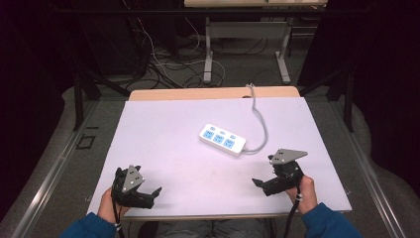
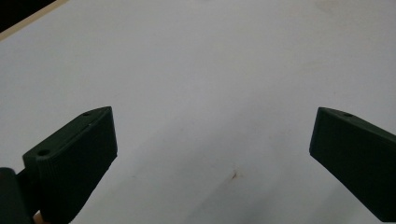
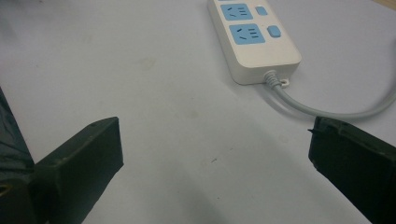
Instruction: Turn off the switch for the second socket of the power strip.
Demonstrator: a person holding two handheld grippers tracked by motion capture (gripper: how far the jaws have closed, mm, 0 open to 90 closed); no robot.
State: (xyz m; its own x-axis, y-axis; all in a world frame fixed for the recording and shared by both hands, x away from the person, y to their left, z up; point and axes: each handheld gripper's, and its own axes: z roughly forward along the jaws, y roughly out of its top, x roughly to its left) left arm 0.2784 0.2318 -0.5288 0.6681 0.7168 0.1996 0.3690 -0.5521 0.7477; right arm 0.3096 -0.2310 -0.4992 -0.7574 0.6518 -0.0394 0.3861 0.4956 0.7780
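A white power strip (image 1: 222,139) with blue sockets lies near the middle of the white table (image 1: 163,129); its grey cable (image 1: 261,124) runs off the far edge. In the right gripper view the power strip (image 3: 254,39) sits ahead, its cable (image 3: 327,109) curving right. My left gripper (image 1: 151,194) rests open at the near left, jaws wide over bare table in the left gripper view, left gripper (image 2: 212,140). At the near right, my right gripper (image 1: 260,184) is open, pointing left, the right gripper (image 3: 215,144) holding nothing.
The table's wooden far edge (image 1: 213,93) shows beyond the white surface. Past it stand another table's metal legs (image 1: 208,54) and tangled cables on the floor (image 1: 168,64). A person's blue sleeves (image 1: 329,223) enter from the bottom.
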